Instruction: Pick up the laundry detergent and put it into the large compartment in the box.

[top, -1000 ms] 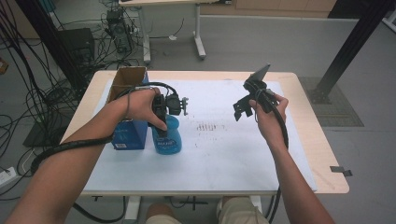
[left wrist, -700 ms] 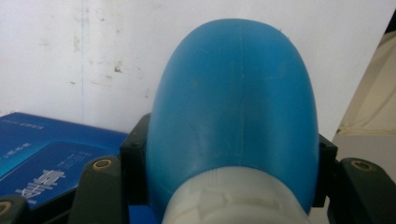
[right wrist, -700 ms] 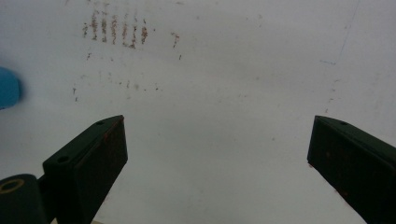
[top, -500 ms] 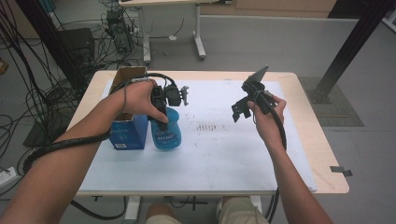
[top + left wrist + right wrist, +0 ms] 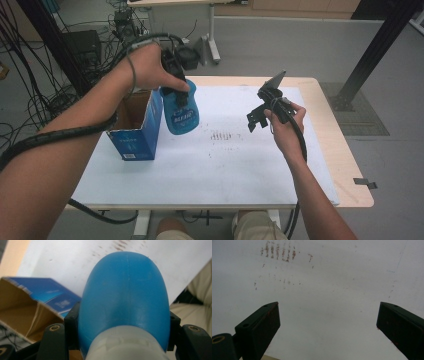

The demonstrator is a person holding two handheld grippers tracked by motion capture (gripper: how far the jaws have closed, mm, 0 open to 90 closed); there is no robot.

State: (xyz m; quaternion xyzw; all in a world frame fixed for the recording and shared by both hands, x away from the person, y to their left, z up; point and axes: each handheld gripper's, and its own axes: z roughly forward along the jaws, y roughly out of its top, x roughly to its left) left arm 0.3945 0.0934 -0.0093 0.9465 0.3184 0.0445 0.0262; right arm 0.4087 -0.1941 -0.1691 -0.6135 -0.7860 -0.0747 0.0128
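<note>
- Blue plastic bottle (image 5: 181,111) is clamped at its pale neck by the left gripper (image 5: 175,90); in the left gripper view the jaws press both sides of the bottle (image 5: 125,297).
- Bottle hangs off the table surface, over the left part of the white sheet (image 5: 210,165), just beside the open blue carton (image 5: 137,127) at the table's left edge.
- Carton stands upright, top flaps open, brown inside showing in the left gripper view (image 5: 22,312). Cannot tell if anything else is in it.
- Right gripper (image 5: 267,107) is held above the right half of the sheet, well apart from bottle and carton. Its jaws are spread wide with nothing between them; right gripper view shows bare sheet with brownish specks (image 5: 278,251).
- Progress, my read: bottle is picked and lifted, so the grasp step is done. Placement is left. Whether it is headed into the carton or out onto the sheet I cannot tell from this.
- Right gripper has no job yet; it could steady the carton.
</note>
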